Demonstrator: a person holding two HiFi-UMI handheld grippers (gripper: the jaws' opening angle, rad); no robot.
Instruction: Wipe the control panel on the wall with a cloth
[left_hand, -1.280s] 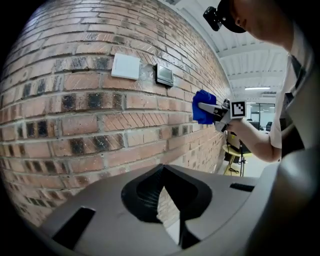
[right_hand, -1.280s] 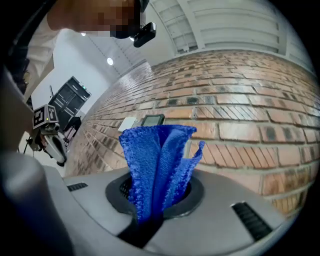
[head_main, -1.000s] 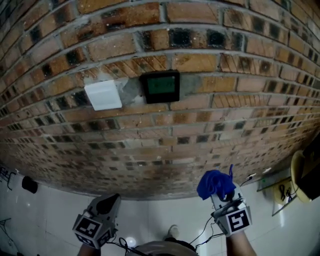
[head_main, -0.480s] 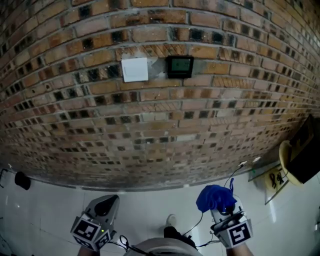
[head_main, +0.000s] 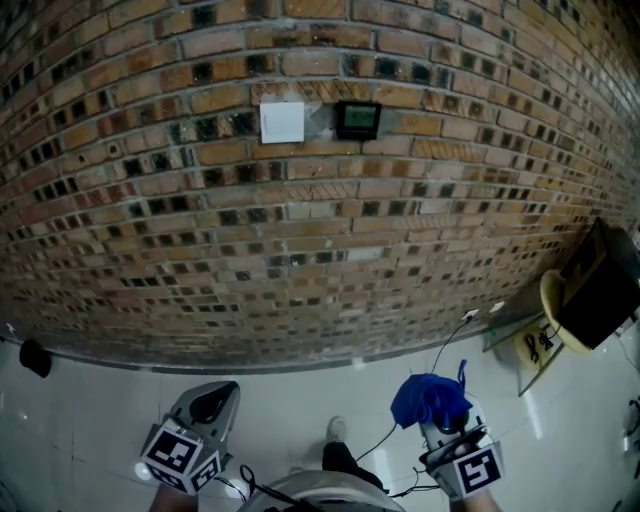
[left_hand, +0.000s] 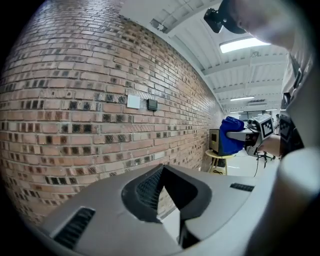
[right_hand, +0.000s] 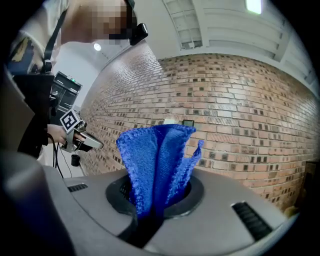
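Right gripper (head_main: 447, 430) jaws clamp a blue cloth (head_main: 430, 397), held low & well apart from the control panel (head_main: 357, 119) up on the brick wall (head_main: 300, 250). Left gripper (head_main: 212, 402) jaws together, nothing btwn them.

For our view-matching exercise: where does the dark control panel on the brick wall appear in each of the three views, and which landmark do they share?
Head view: control panel top centre.
Left gripper view: small, slightly left of centre, above the middle.
Right gripper view: tiny, near centre, just above the blue cloth.
Shared landmark: white plate immediately left of it in all three.
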